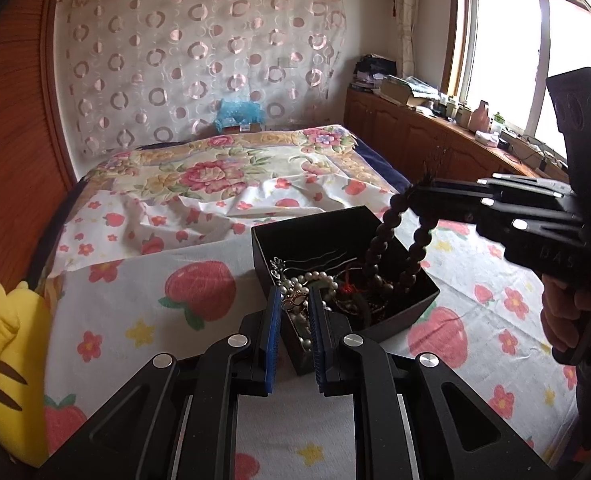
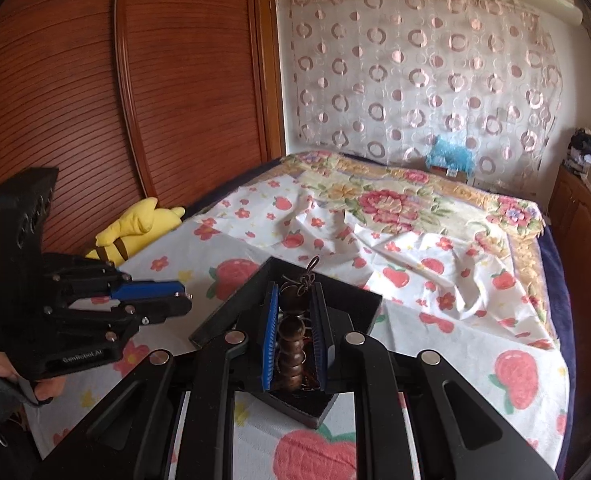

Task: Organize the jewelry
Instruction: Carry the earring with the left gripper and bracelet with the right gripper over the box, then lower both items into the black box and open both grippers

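While the right gripper pinches the bead strand over the black box | left gripper partly open, empty | lift slow so beads don't snag the pearls

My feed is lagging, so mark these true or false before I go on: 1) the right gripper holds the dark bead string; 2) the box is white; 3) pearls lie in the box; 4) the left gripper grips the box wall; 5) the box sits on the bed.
1) True: the right gripper is shut on the dark bead string, which hangs into the box.
2) False: the box is black.
3) True: pearls lie inside.
4) False: the left gripper hangs open over the box's near corner, gripping nothing.
5) True: it sits on the strawberry-print bed sheet.
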The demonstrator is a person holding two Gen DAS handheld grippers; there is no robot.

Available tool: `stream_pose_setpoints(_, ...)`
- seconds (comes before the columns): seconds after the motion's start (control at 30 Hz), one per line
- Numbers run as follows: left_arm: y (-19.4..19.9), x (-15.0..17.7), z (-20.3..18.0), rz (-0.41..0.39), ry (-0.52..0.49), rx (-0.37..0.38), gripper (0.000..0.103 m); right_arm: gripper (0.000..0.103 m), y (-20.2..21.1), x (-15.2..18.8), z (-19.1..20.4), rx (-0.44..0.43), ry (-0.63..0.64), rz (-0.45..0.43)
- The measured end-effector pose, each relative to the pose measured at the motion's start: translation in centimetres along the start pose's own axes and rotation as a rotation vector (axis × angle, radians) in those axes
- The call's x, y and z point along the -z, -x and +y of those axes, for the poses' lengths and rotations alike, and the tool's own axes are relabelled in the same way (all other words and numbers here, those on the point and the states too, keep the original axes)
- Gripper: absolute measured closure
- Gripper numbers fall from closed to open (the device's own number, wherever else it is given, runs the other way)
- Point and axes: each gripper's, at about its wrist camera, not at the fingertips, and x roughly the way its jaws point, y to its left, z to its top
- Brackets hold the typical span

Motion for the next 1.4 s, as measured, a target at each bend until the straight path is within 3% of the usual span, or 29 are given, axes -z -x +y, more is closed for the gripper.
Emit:
stream_pose_setpoints(0.1, -0.8, -0.5, 0.1, 0.006, -0.008, 0.004, 0.090, 0.068, -1.0, 0.3, -0.7, 0.003, -0.024, 0.016)
stream_pose_setpoints(1.0, -7.9, -5.7, -3.0, 0.044, -0.062, 0.058, 0.090, 0.068, -1.5, 2.1, -6.3, 0.183, -0.102, 0.033)
stream_pose_setpoints(1.07, -7.9, -5.6, -3.1, 0.045, -0.063, 0.051, 0.082, 0.068, -1.3, 2.0, -6.5, 0.189, -0.104, 0.032)
stream_pose_setpoints(1.13, -7.7, -5.6, -3.1, 0.035, -0.060, 0.045, 0.066, 0.068, -1.1, 2.0, -6.5, 0.193, -0.106, 0.033)
stream_pose_setpoints(1.27, -7.2, -4.9, -2.7, 0.041, -0.048, 0.022, 0.064, 0.068, -0.8, 2.3, -6.4, 0.197, -0.112, 0.036)
stream_pose_setpoints(1.4, -5.8, -3.7, -2.0, 0.030, -0.027, -0.009, 0.041, 0.068, -0.1, 2.9, -5.8, 0.196, -0.124, 0.033)
